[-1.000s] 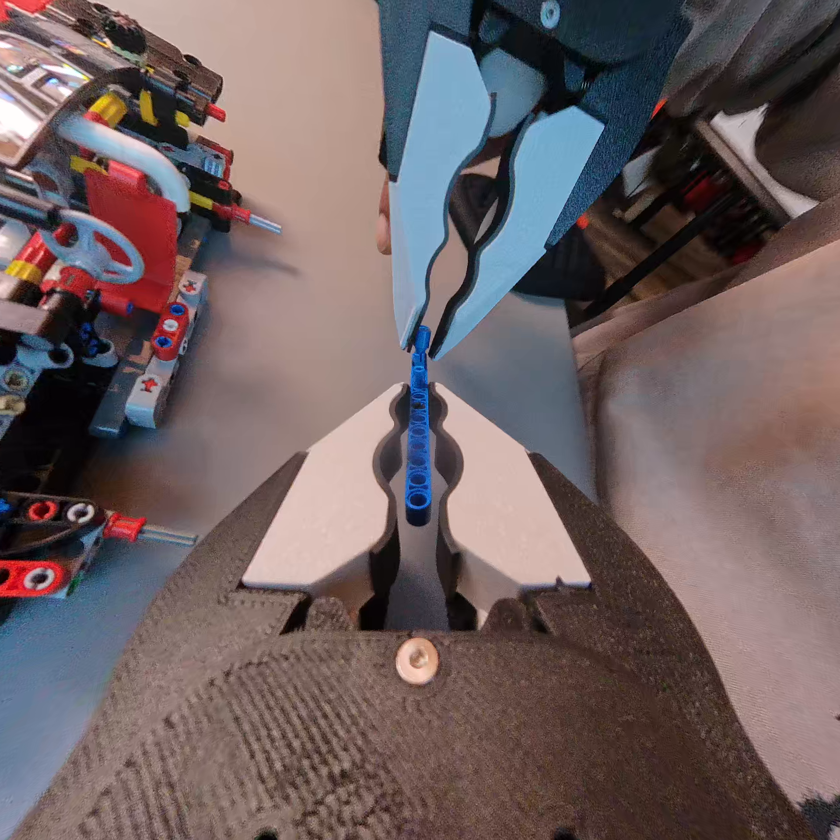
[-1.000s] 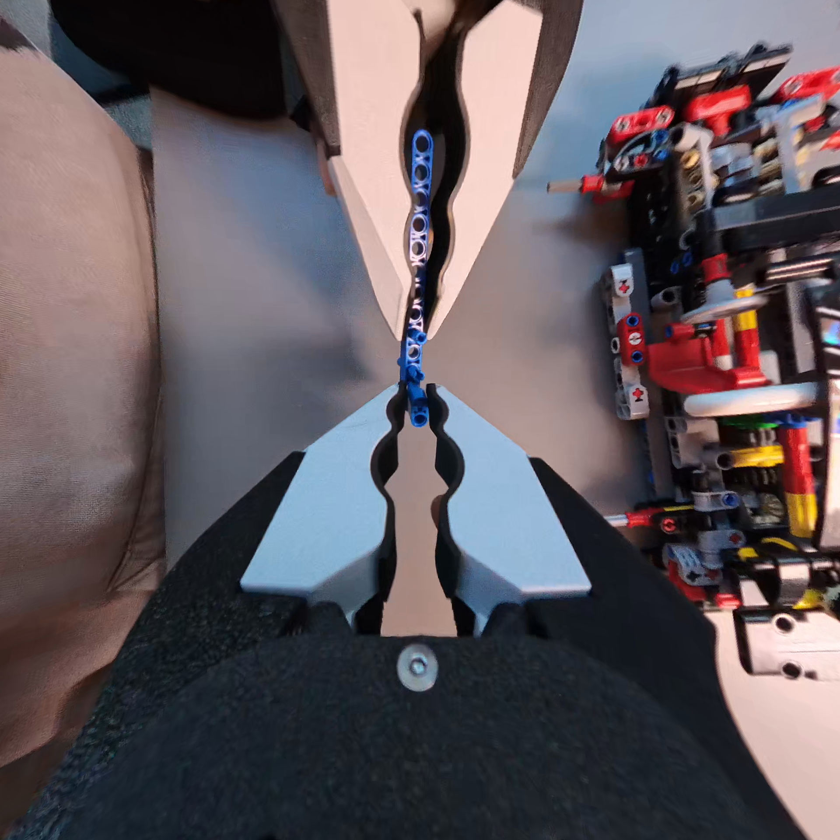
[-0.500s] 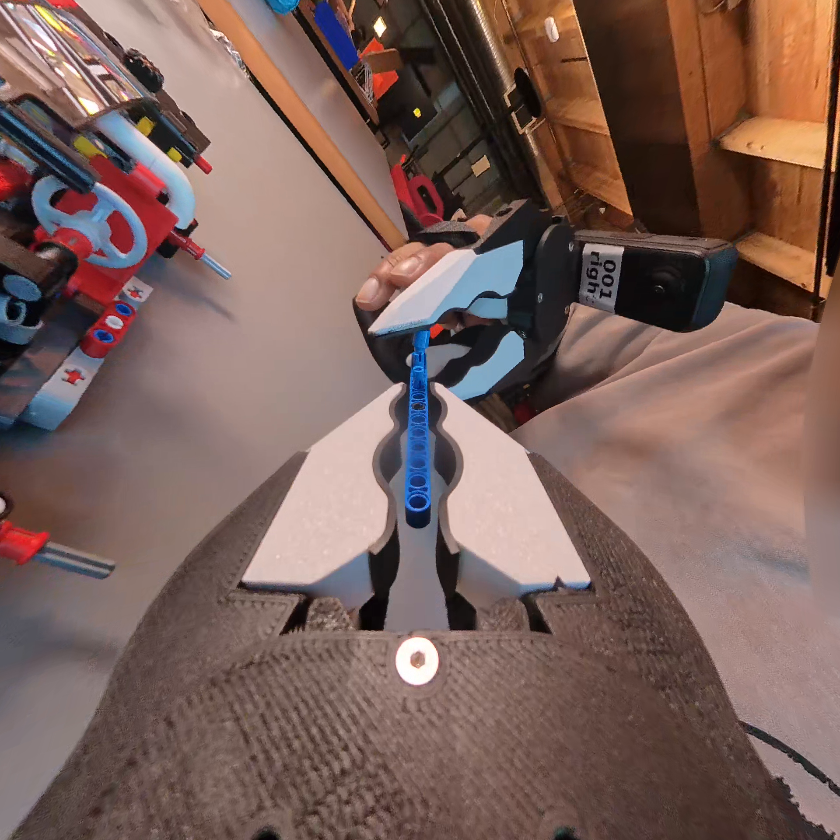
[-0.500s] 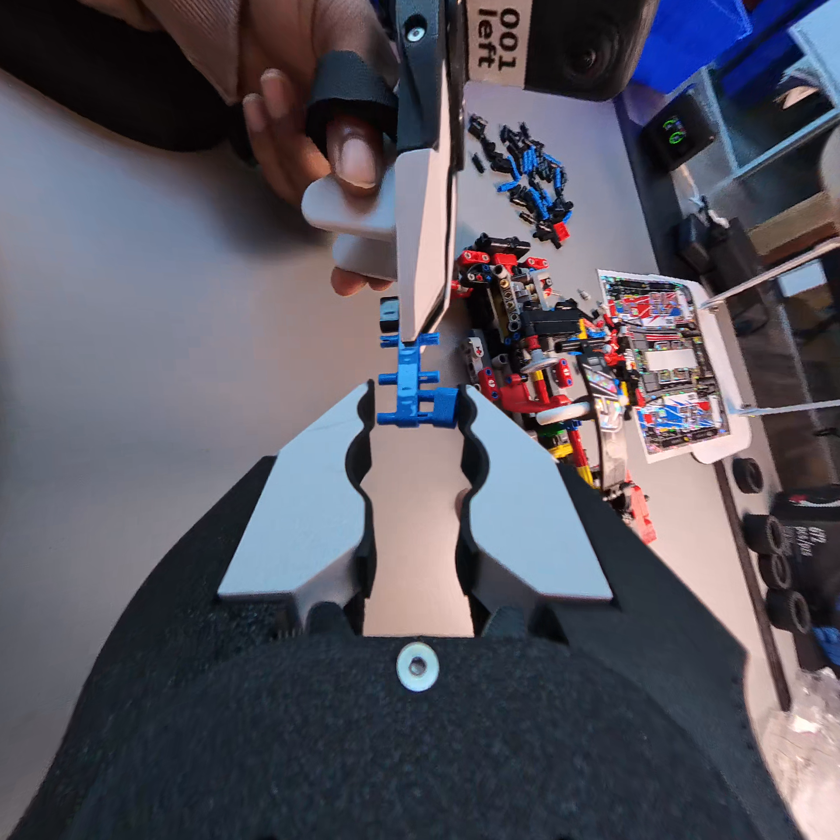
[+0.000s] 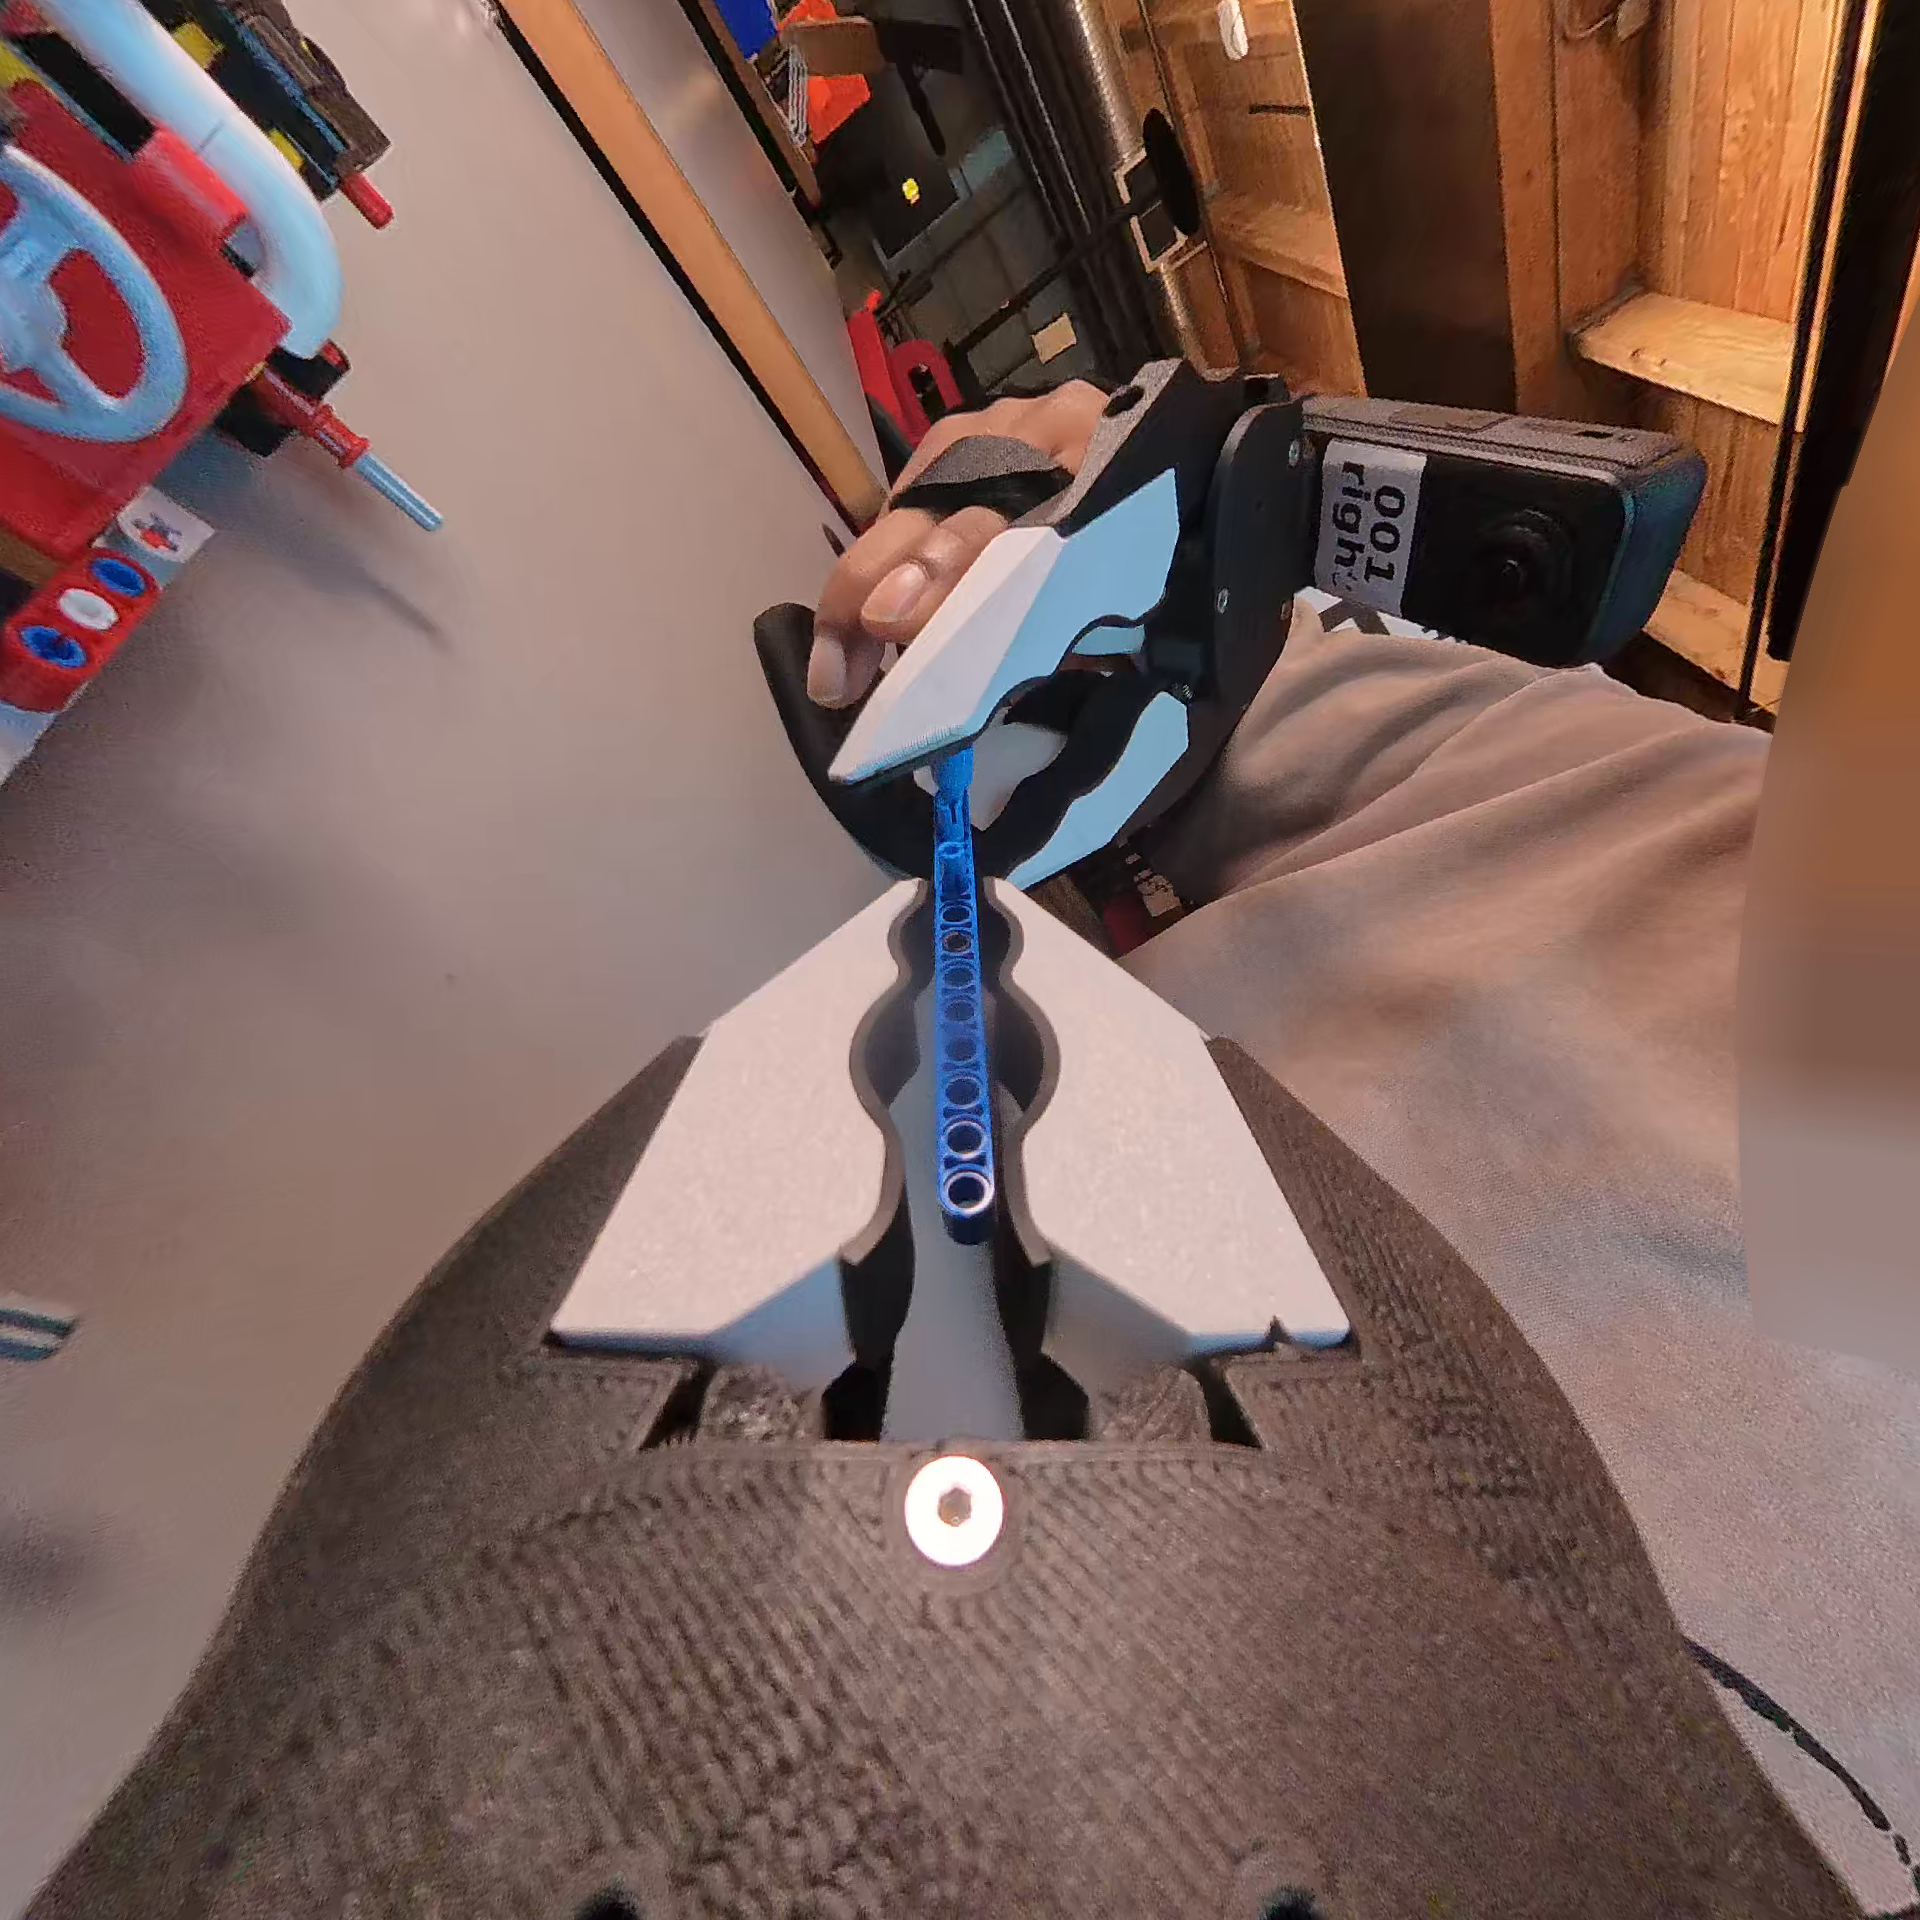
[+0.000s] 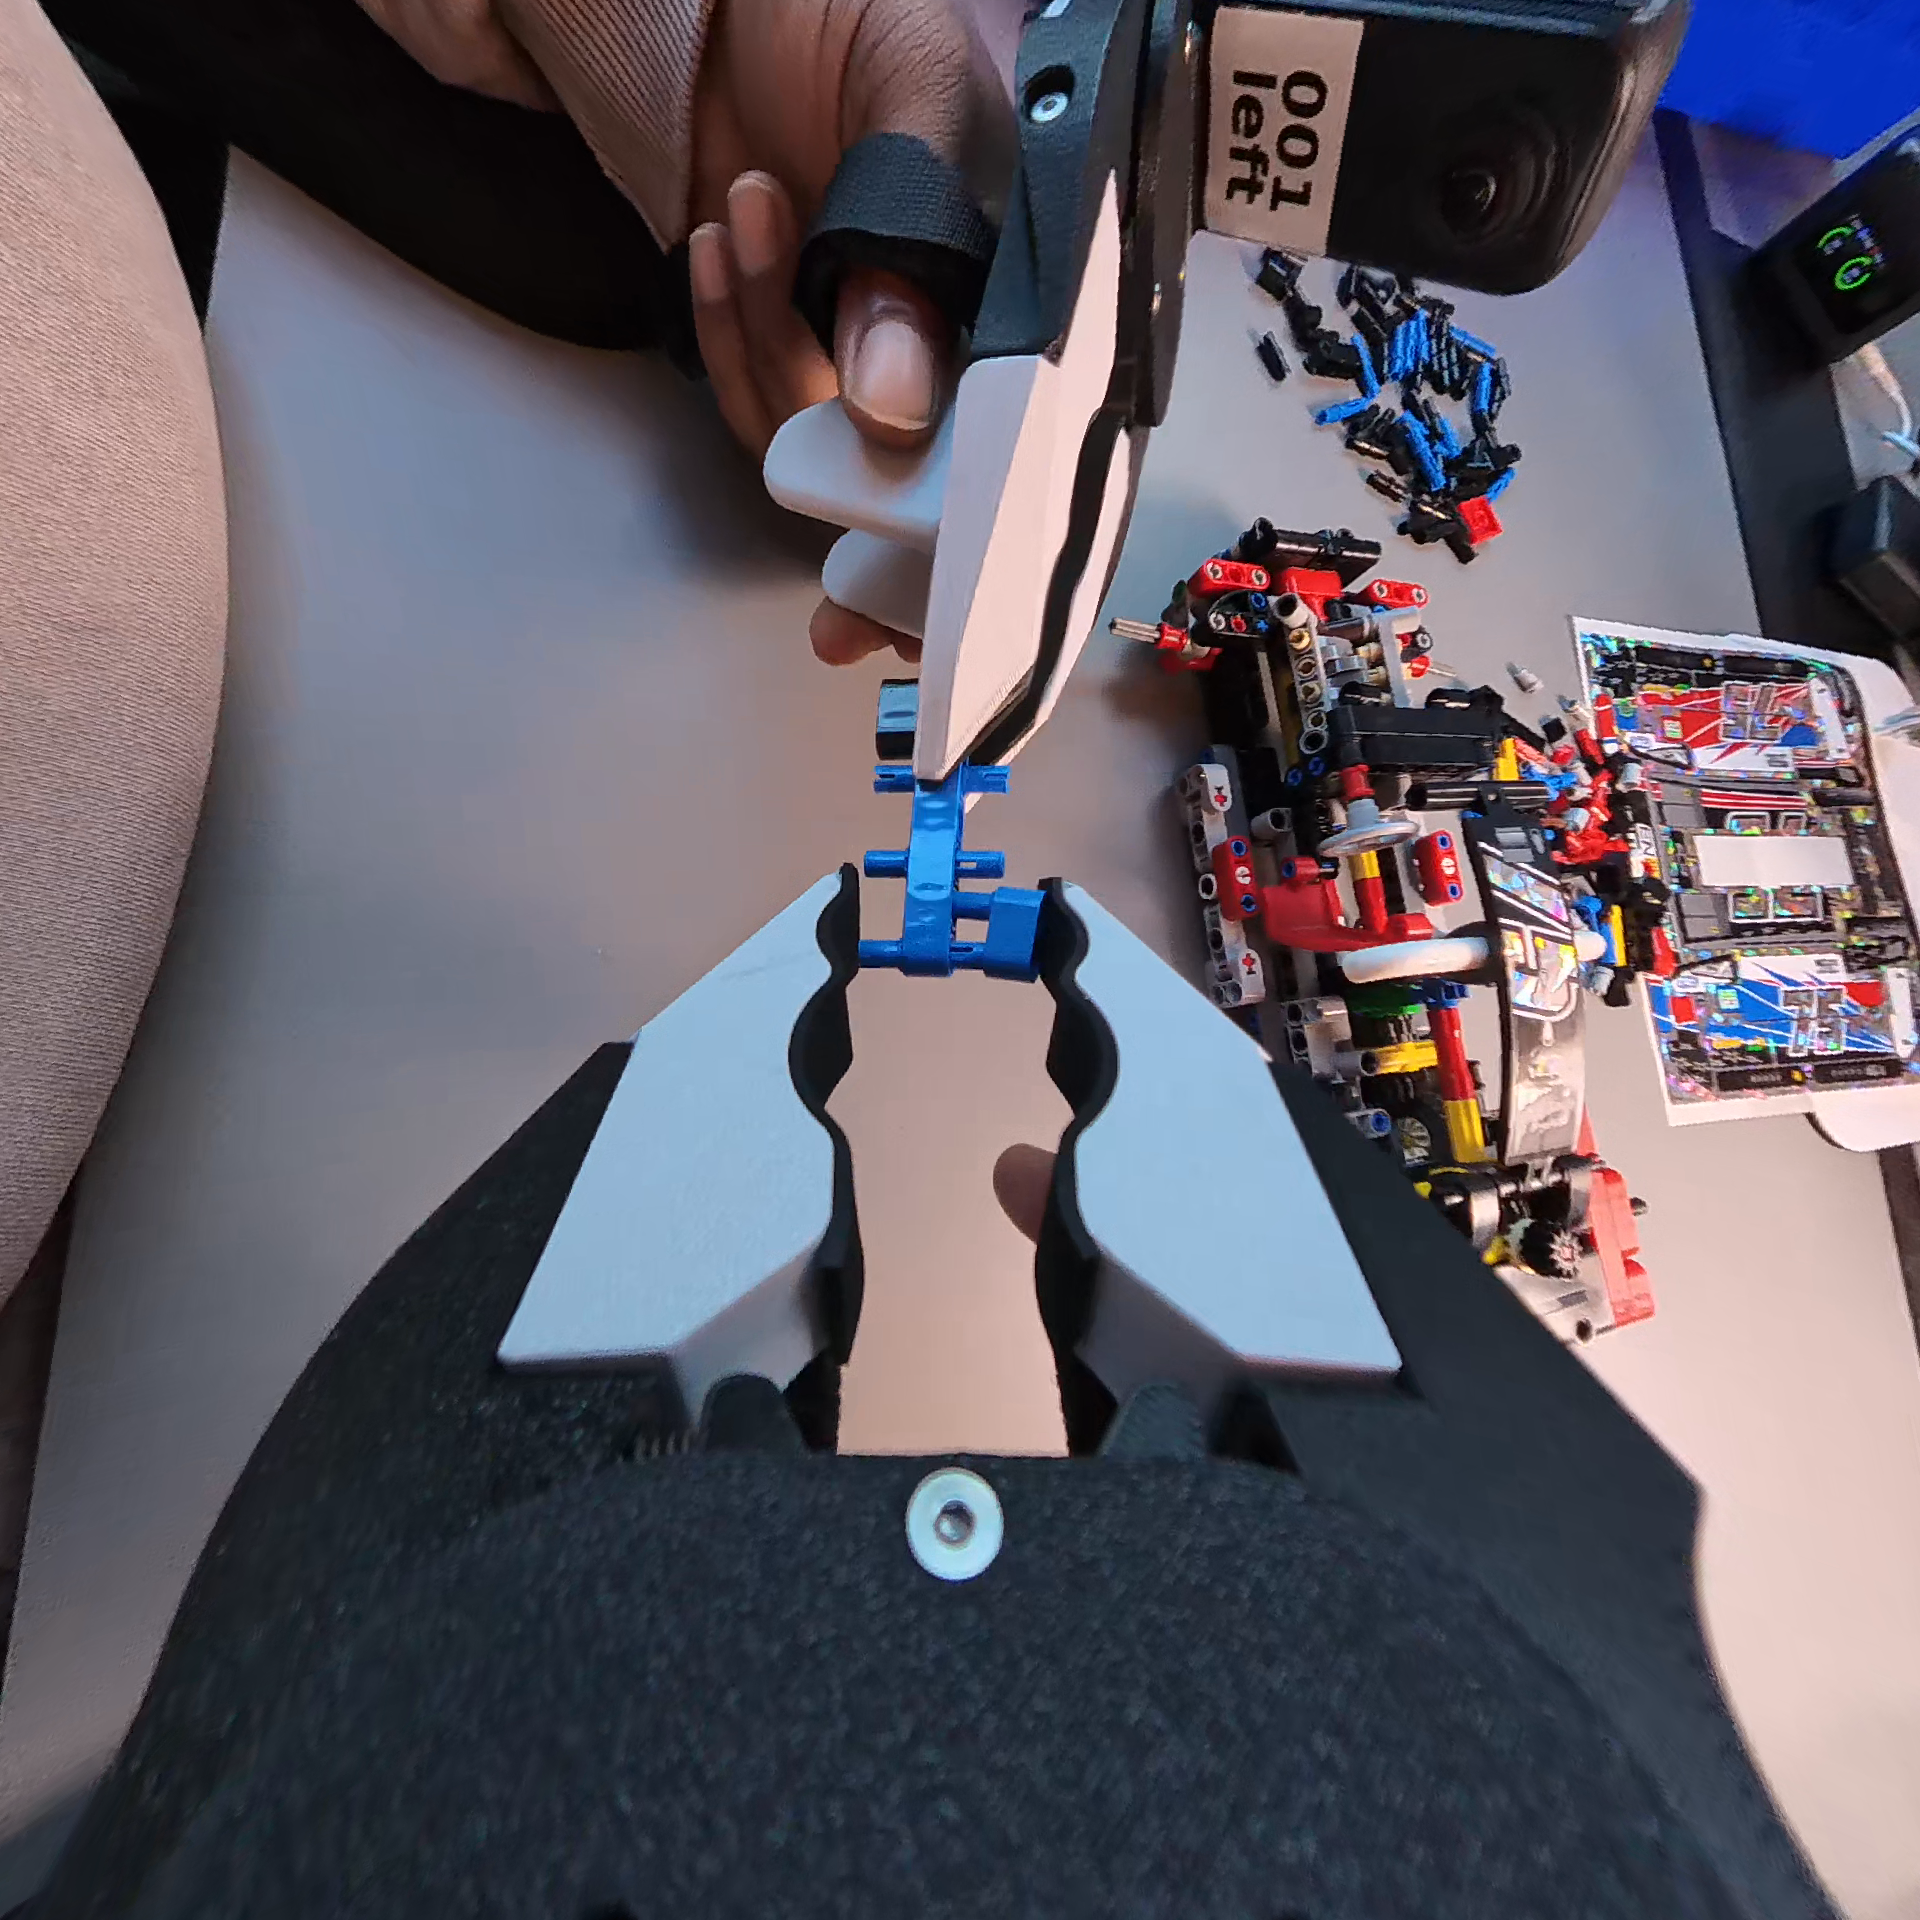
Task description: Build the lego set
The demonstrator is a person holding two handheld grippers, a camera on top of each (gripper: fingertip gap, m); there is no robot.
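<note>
My left gripper (image 5: 954,899) is shut on a long blue lego beam (image 5: 961,1081) with a row of holes, held lengthwise between its fingers. The beam's far end carries several blue pins and a small blue connector (image 6: 1013,920). My right gripper (image 6: 948,904) grips that pinned end across its width, one finger against the pin tips and the other against the connector. In the left wrist view the right gripper (image 5: 951,769) shows side-on over the beam's tip. In the right wrist view the left gripper (image 6: 961,769) comes down from above. Both are held above the table.
The part-built red, black and yellow lego car (image 6: 1403,883) lies on the grey table to the right; it also shows in the left wrist view (image 5: 114,312). A sticker sheet (image 6: 1766,873) lies beyond it. A pile of blue and black pins (image 6: 1413,416) lies at the back. A person's lap is close by. My left and right fingertips are right by each other.
Both grippers have turned with the beam between them, so the views swung from looking down to looking sideways. My right gripper's jaws are wider and now span the pinned end.
</note>
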